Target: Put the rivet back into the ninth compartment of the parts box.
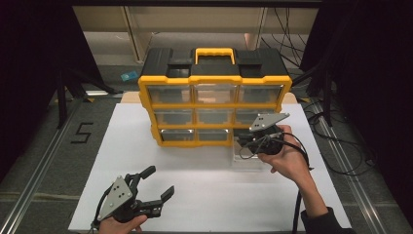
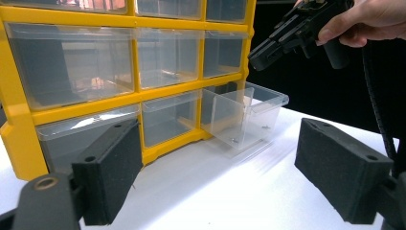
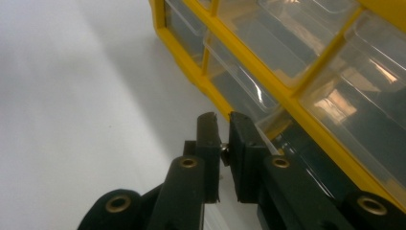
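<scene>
A yellow and black drawer cabinet (image 1: 214, 105) (image 2: 139, 96) (image 3: 287, 98) with clear drawers stands at the back of the white board (image 1: 204, 195). Its bottom right drawer (image 1: 248, 160) (image 2: 239, 115) is pulled out onto the board and holds a few small screws (image 2: 234, 140). My right gripper (image 1: 242, 141) (image 2: 258, 55) (image 3: 222, 117) hovers just above that drawer, shut on a small shiny metal piece (image 3: 223, 150) that looks like a screw. My left gripper (image 1: 159, 181) (image 2: 215, 143) rests low at the front left, open and empty, facing the cabinet.
Black curtains close in both sides. A cable (image 1: 297, 209) trails from the right gripper along the forearm, and more cables (image 1: 341, 161) lie on the floor at right. A "5" mark (image 1: 80, 131) is on the floor at left.
</scene>
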Demonstrator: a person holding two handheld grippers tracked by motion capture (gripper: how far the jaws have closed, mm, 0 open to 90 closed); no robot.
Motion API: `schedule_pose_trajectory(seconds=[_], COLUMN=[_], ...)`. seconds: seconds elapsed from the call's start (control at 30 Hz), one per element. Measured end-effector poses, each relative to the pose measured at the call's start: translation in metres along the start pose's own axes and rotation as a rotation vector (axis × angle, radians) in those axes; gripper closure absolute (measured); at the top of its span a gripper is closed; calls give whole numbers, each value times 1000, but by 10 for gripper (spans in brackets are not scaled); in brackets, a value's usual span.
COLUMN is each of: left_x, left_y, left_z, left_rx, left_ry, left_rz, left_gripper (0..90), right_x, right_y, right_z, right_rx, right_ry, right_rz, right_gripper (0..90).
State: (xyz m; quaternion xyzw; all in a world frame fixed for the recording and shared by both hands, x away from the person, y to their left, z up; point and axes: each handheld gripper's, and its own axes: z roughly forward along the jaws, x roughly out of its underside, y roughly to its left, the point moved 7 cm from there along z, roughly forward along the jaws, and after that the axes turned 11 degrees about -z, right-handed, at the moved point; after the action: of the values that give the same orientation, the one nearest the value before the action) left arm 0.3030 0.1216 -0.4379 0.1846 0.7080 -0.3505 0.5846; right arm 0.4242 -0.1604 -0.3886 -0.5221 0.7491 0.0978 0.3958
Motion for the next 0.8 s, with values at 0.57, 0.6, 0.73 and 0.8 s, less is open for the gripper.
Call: schedule_pose_trajectory(seconds=[0.57, 0.6, 0.73, 0.8], left_x=[0, 0, 0, 0], left_y=[0, 0, 0, 0], left_z=[0, 0, 0, 0], left_rx=[-1, -1, -1, -1], left_ry=[-1, 0, 0, 0], left_rz=[-1, -1, -2, -1], left_gripper=[160, 160, 160, 160], right_x=[20, 21, 25, 28], right_y=[-14, -15, -17, -16], right_z=[-4, -4, -3, 0], right_rx=[18, 19, 14, 3], right_ry=[27, 31, 43, 54], right_rz=[47, 49, 57, 63], right_gripper=[838, 838, 838, 838])
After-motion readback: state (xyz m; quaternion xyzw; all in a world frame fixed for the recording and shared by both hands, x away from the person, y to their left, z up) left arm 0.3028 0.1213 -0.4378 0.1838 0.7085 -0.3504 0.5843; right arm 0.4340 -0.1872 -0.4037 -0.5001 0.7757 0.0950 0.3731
